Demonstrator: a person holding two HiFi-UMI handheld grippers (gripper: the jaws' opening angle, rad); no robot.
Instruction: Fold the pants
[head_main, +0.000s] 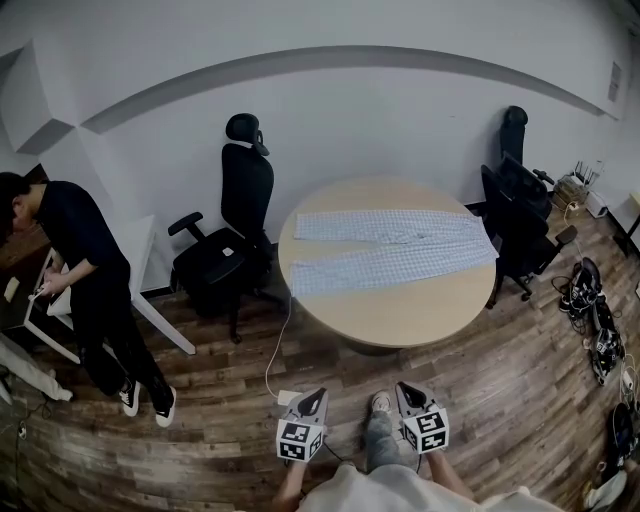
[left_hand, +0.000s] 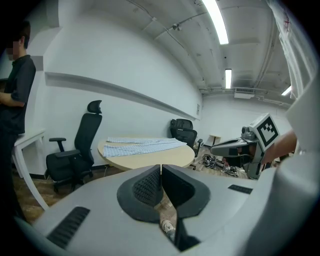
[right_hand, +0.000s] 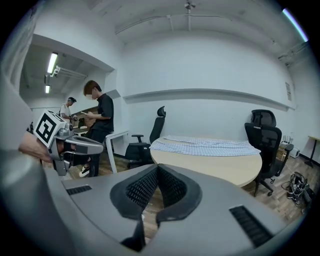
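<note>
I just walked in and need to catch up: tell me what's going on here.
A person stands back from the round table with the left gripper and right gripper, both shut and empty. The pants lie spread flat on the table, not yet folded and untouched. Off to the side, another person stands by a white desk.

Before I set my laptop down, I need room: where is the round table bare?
The table is bare in its near half, between pants and near rim. Only a thin strip lies behind the pants. Cables crowd the floor at right.
</note>
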